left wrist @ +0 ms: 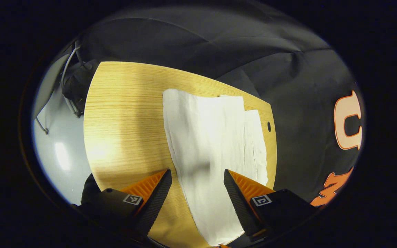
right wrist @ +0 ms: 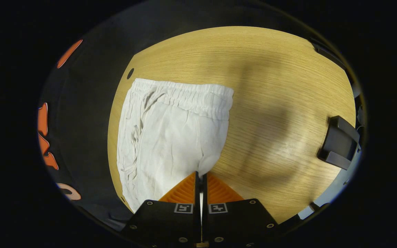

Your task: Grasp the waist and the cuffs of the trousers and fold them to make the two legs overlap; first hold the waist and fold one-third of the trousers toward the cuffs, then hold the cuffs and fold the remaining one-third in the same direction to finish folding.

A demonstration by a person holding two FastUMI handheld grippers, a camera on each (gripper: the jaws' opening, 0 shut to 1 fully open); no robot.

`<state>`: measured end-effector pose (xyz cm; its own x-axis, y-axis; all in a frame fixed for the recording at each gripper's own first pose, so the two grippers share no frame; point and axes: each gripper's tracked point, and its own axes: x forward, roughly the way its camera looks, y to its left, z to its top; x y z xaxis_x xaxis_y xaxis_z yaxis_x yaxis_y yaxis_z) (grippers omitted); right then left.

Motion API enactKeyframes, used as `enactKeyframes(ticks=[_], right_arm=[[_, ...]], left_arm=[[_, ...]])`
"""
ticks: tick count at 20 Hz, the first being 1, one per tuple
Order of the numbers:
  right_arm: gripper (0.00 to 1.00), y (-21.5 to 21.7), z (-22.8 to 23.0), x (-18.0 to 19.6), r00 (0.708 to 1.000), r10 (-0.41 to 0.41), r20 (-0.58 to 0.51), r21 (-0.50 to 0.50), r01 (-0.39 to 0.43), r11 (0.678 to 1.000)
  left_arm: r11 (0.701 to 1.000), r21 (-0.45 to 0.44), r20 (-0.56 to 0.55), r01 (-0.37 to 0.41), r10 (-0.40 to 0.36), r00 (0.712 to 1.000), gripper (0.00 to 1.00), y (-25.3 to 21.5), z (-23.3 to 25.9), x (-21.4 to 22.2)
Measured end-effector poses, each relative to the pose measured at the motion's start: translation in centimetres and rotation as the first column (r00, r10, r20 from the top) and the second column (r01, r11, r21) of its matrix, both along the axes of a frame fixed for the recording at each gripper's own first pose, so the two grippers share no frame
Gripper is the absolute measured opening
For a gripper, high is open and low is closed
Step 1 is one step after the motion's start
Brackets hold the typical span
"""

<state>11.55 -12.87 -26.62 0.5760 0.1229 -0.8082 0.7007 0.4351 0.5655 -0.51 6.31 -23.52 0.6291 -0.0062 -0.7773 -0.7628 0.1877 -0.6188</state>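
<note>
Trousers (left wrist: 215, 148), white and lightweight, lie flat on the wooden bench (left wrist: 126, 113) with the two legs already stacked, one edge offset slightly from the other at 3 o'clock in the left gripper view. The elastic waist (right wrist: 184, 94) with its drawstring sits at 12 o'clock in the right gripper view.

Jaw state:
- Left gripper (left wrist: 197, 187): jaws spread wide, straddling the leg fabric near the cuff end, apparently above it rather than touching it.
- Right gripper (right wrist: 200, 179): jaws pressed together on a thin edge of the trousers at the crotch-side hem, at 6 o'clock in its view. A sliver of cloth shows between the fingers.

Risks from this position:
- The right pinch appears to hold only a narrow margin of cloth. A quick lift may pull the fabric free.
- It cannot be told whether the pinch takes both layers. If it takes one, the legs separate and the overlap is lost.
- The offset leg edges may widen if one end is dragged while the other stays loose.
- The trousers lie close to the bench edge beside the booth wall (left wrist: 305, 103); a pull toward that side could slide cloth over the edge.

Surface and room: the bench is smooth light wood grain with a small round hole (left wrist: 269, 126) near the edge. A dark bracket (right wrist: 339, 143) stands at 3 o'clock in the right gripper view. Pale floor (left wrist: 59, 144) shows beyond the bench.
</note>
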Motion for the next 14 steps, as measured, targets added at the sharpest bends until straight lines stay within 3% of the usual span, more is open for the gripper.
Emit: enactKeyframes(ticks=[5, 6, 7, 8, 13, 14], right_arm=[[0.02, 0.0, 0.0, 0.1, 1.0, -0.013, -0.002, 0.006, 0.013, 1.0], [0.02, 0.1, 0.0, 0.1, 1.0, -0.016, -0.002, 0.006, 0.016, 1.0], [0.02, 0.0, 0.0, 0.1, 1.0, -0.019, -0.003, 0.007, 0.019, 1.0], [0.02, 0.1, 0.0, 0.1, 1.0, -0.022, -0.003, 0.01, 0.022, 1.0], [0.02, 0.1, -0.1, 0.2, 1.0, -0.031, 0.0, 0.022, 0.031, 0.999], [0.02, 0.1, 0.0, 0.2, 0.999, -0.032, 0.002, 0.022, 0.032, 0.999]], left_arm=[[1.0, 0.003, 0.022, 0.014, -0.014, 1.0, 1.0, -0.1, -0.1, 0.8], [1.0, 0.001, 0.015, 0.01, -0.01, 1.0, 0.91, -0.1, -0.3, 0.9], [1.0, -0.009, 0.002, 0.007, -0.007, 1.0, 0.99, -0.3, -0.5, 1.2], [1.0, -0.023, -0.005, -0.004, 0.004, 1.0, 0.8, -0.4, -0.8, 1.3], [0.996, -0.093, 0.012, 0.02, -0.019, 1.0, 0.36, -1.3, -1.6, 2.1], [0.995, -0.102, 0.012, 0.015, -0.013, 1.0, 0.17, -1.3, -1.6, 2.2]])
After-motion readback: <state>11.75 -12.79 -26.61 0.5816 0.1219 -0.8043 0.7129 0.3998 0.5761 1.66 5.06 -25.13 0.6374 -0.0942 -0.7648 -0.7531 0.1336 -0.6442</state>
